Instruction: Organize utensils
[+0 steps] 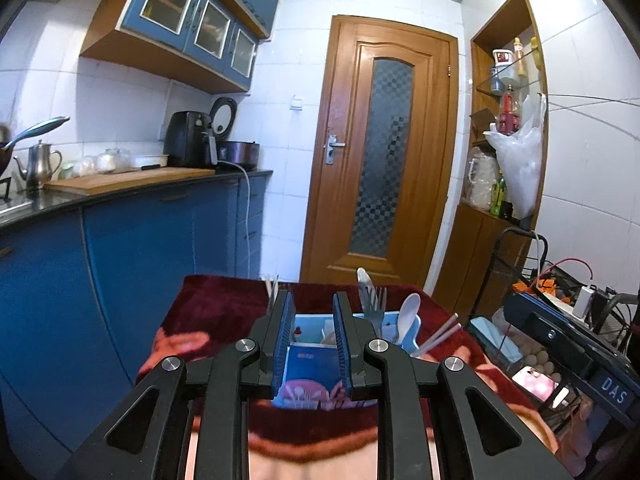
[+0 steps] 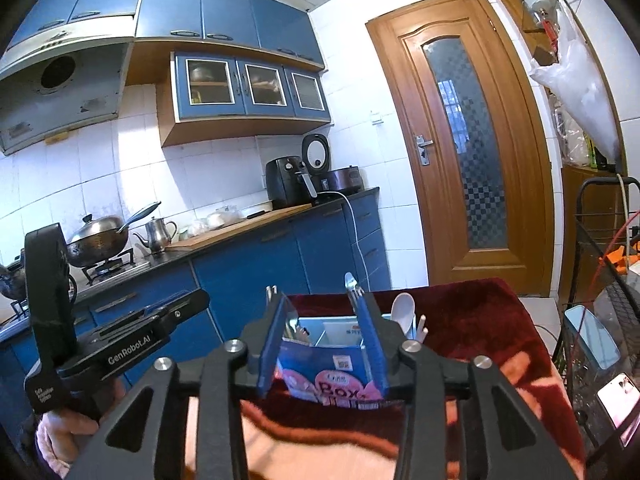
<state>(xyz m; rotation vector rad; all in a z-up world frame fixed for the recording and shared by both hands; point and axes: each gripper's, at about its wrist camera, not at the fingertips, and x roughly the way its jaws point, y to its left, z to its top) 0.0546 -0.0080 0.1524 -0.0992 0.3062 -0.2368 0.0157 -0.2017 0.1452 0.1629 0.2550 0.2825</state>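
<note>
A blue utensil box (image 1: 310, 364) with compartments stands on a red blanket-covered table (image 1: 216, 312). In the left wrist view it holds a metal fork (image 1: 374, 306), a white spoon (image 1: 409, 314) and white chopsticks (image 1: 438, 334) at its right side; more chopsticks (image 1: 272, 286) stick up at its left. My left gripper (image 1: 313, 300) is open and empty, just in front of the box. In the right wrist view my right gripper (image 2: 322, 304) is open and empty, its fingers either side of the box (image 2: 332, 368); the white spoon (image 2: 403, 310) stands to the right.
Blue kitchen cabinets and a counter (image 1: 132, 184) with a kettle, cutting board and air fryer run along the left. A wooden door (image 1: 380, 152) is behind the table. A wire cart (image 1: 568, 320) with cables and clutter stands on the right. The left gripper's body (image 2: 100, 344) shows at the left.
</note>
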